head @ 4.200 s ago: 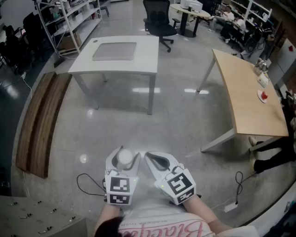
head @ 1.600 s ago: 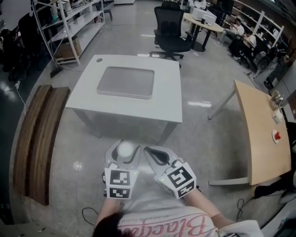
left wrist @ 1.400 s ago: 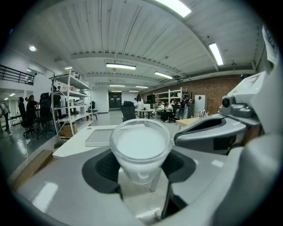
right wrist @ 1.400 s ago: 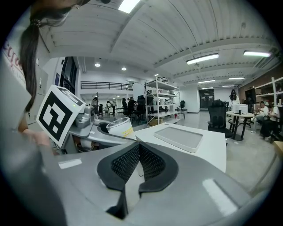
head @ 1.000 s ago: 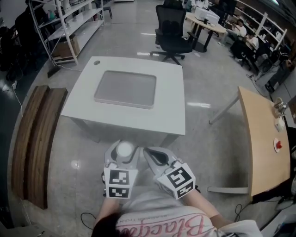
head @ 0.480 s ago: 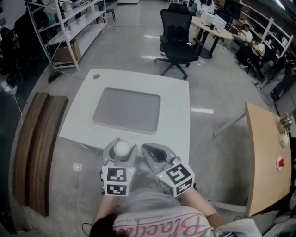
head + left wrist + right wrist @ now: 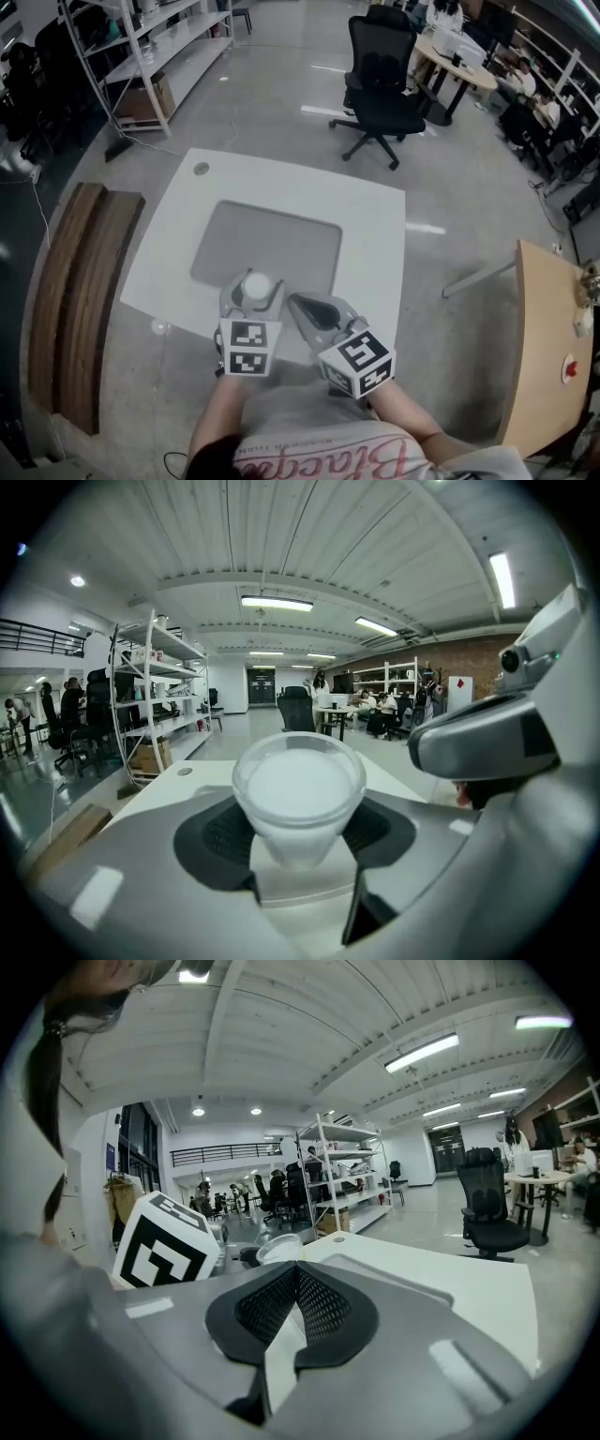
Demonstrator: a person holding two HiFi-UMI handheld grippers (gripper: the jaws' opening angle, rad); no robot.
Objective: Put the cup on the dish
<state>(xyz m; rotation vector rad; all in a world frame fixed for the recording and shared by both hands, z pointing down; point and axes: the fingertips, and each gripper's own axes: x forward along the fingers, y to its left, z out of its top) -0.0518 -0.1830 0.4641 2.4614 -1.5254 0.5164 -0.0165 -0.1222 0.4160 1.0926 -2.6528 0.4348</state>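
A white cup (image 7: pixel 255 285) sits upright between the jaws of my left gripper (image 7: pixel 253 292), which is shut on it; in the left gripper view the cup (image 7: pixel 298 794) fills the middle, clamped between the dark pads (image 7: pixel 217 834). A flat grey tray-like dish (image 7: pixel 272 242) lies in the middle of the white table (image 7: pixel 375 234), just beyond both grippers. My right gripper (image 7: pixel 315 313) is beside the left one, over the table's near edge. It is shut with nothing in it: its pads (image 7: pixel 323 1309) meet. The cup's rim (image 7: pixel 278 1249) shows to its left.
A black office chair (image 7: pixel 386 75) stands beyond the table. Metal shelves (image 7: pixel 141 42) line the far left, and a wooden bench (image 7: pixel 70 300) lies on the floor at left. A wooden table (image 7: pixel 553 347) stands at right. A small round cap (image 7: pixel 201 169) marks the white table's far left corner.
The white table has come nearer over the earlier frames; both grippers now hang over its near edge. The cup stays clamped in the left gripper and the right stays shut.
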